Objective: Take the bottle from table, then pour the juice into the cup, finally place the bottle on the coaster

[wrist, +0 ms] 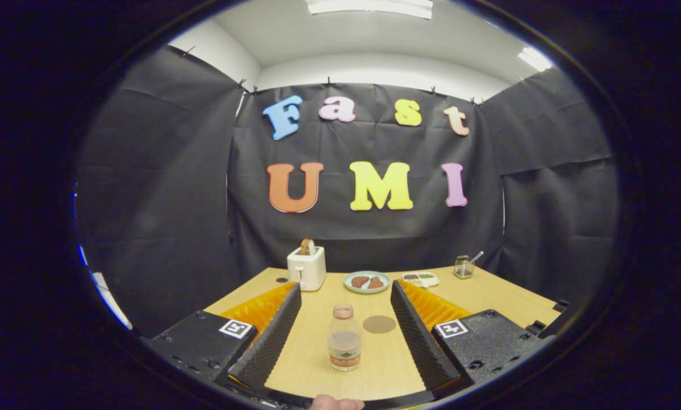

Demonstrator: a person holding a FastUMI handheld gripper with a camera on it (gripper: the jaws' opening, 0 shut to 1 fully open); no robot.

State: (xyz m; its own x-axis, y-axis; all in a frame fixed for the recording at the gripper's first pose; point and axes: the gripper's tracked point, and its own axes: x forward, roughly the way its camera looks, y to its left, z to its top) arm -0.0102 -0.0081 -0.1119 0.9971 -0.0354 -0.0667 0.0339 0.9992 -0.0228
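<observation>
A small clear bottle (344,338) with some juice in it and a label stands upright on the wooden table (505,302), between my two fingers but touching neither. The gripper (346,287) is open wide, its fingers running along either side of the bottle. A round brown coaster (379,324) lies flat just beyond the bottle, a little to its right, also between the fingers. A clear glass cup (463,266) with a straw or spoon in it stands at the far right of the table, beyond the right finger.
A white toaster (307,267) with a slice in it stands at the far left. A plate (366,282) with two brown pieces sits mid-back, a small white tray (421,279) beside it. A fingertip of a hand (335,404) shows below the bottle.
</observation>
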